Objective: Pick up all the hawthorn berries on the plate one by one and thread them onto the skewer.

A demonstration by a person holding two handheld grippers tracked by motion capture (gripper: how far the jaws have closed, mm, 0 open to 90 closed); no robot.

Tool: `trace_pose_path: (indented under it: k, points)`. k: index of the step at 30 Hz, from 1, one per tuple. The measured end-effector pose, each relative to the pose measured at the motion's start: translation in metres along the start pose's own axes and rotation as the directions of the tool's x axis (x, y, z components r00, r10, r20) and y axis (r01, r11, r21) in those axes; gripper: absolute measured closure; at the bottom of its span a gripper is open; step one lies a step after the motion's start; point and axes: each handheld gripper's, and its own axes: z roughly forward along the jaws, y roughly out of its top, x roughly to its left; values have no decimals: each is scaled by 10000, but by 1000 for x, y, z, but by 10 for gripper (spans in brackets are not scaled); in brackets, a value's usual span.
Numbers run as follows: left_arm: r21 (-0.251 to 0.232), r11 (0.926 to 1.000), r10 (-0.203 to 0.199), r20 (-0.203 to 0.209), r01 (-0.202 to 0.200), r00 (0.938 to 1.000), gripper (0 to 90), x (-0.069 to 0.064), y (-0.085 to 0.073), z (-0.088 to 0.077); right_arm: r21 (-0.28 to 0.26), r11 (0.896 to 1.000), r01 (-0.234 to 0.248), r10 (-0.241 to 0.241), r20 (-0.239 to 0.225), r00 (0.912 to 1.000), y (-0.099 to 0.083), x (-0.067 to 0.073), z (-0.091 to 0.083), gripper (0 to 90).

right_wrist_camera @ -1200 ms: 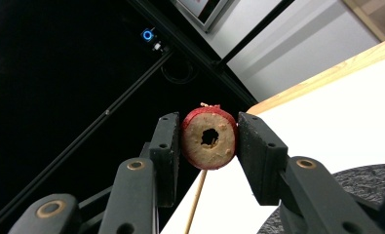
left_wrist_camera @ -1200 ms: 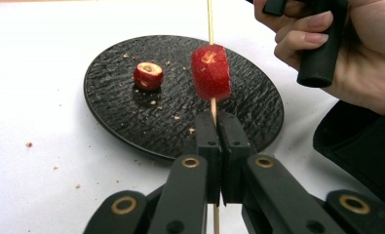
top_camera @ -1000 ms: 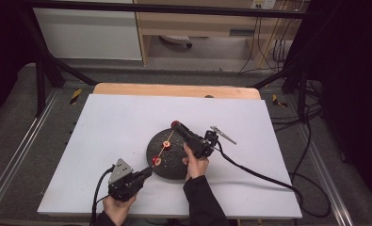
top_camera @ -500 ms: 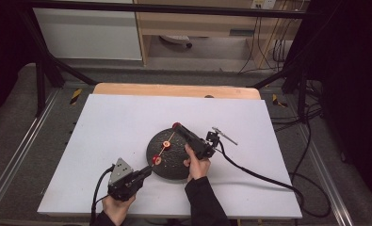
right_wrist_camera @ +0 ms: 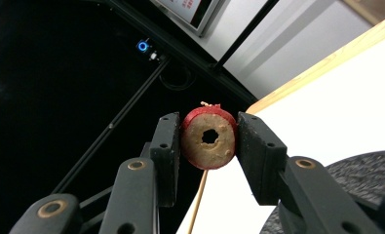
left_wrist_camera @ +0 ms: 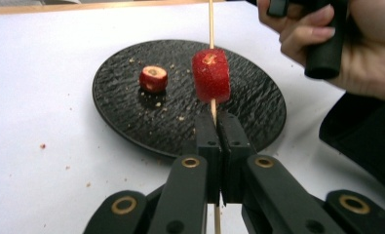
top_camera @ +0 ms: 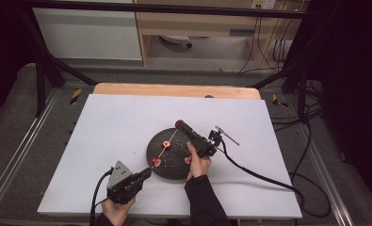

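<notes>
two grippers hold as before, nothing has shifted: left gripper [left_wrist_camera: 218,127] stays clenched on the thin wooden skewer [left_wrist_camera: 211,22], one red fruit piece [left_wrist_camera: 210,75] threaded. right gripper [right_wrist_camera: 208,141] grasps a red cored fruit slice [right_wrist_camera: 209,138] at the skewer's twelve o'clock tip above the round black textured plate [top_camera: 181,165]; threading seems paused.

Slight shift at the skewer's [top_camera: 170,139] tip
The red slice [right_wrist_camera: 209,138] clamped in the right gripper [top_camera: 180,125] sits a shade farther right in the high view.

Bright, even light on table [top_camera: 127,122] — dark surroundings, images slightly soft.
</notes>
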Motion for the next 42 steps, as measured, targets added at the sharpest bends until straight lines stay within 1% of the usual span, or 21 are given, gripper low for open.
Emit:
trace_pose_path:
  k: [2, 7, 9, 10, 11, 12, 15, 17, 21, 24, 29, 35, 37, 39, 42]
  points:
    - [7, 10000, 4, -18, -4, 10000, 887, -2, 0, 1, 58, 10000, -75, 75, -13, 10000, -2, -1, 0, 624]
    - [-100, 9998, -191, -103, 190, 9998, 887, -4, 1, 1, 145, 9990, -414, 416, -158, 9990, -6, -3, 1, 625]
    - [-102, 9994, -330, -87, 329, 9994, 888, -5, 1, 4, 226, 9985, -504, 508, -185, 9985, -8, -4, 1, 625]
    - [-46, 9995, -329, -163, 328, 9993, 887, -6, 2, 5, 269, 9980, -571, 576, -190, 9982, -9, -4, 0, 625]
    - [-25, 9993, -371, -117, 371, 9992, 887, -7, 2, 7, 253, 9981, -567, 572, -185, 9982, -10, -5, 0, 625]
    - [-37, 9994, -343, -229, 343, 9991, 888, -8, 2, 8, 274, 9978, -599, 604, -174, 9980, -11, -5, 0, 625]
    - [12, 9990, -450, -222, 450, 9987, 887, -9, 5, 13, 381, 9971, -661, 667, -158, 9976, -13, -6, 0, 625]
    - [20, 9992, -408, -256, 409, 9988, 888, -9, 6, 15, 436, 9963, -741, 749, -164, 9971, -14, -6, -1, 625]
    - [27, 9989, -463, -275, 464, 9985, 887, -8, 10, 22, 645, 9952, -733, 743, -126, 9972, -19, -6, -2, 625]
    - [34, 9988, -487, -182, 488, 9986, 887, -6, 14, 26, 759, 9953, -608, 617, -94, 9981, -22, -5, -3, 625]
    - [-17, 9992, -409, -57, 409, 9991, 887, -3, 18, 32, 906, 9950, -432, 441, -70, 9990, -26, -2, -6, 624]
    - [39, 9992, -403, 77, 403, 9992, 886, 1, 18, 35, 1113, 9936, -181, 179, 26, 9998, -33, -1, -8, 623]
    - [35, 9991, -425, 112, 424, 9990, 886, 1, 18, 36, 1183, 9929, -160, 157, 34, 9999, -35, 0, -9, 622]
    - [40, 9994, -348, 68, 348, 9994, 886, 2, 18, 36, 1261, 9919, -162, 159, 36, 9999, -36, 0, -9, 622]
    - [64, 9993, -381, 184, 380, 9991, 887, 2, 18, 37, 1396, 9901, -107, 98, 68, 9999, -38, 0, -11, 622]
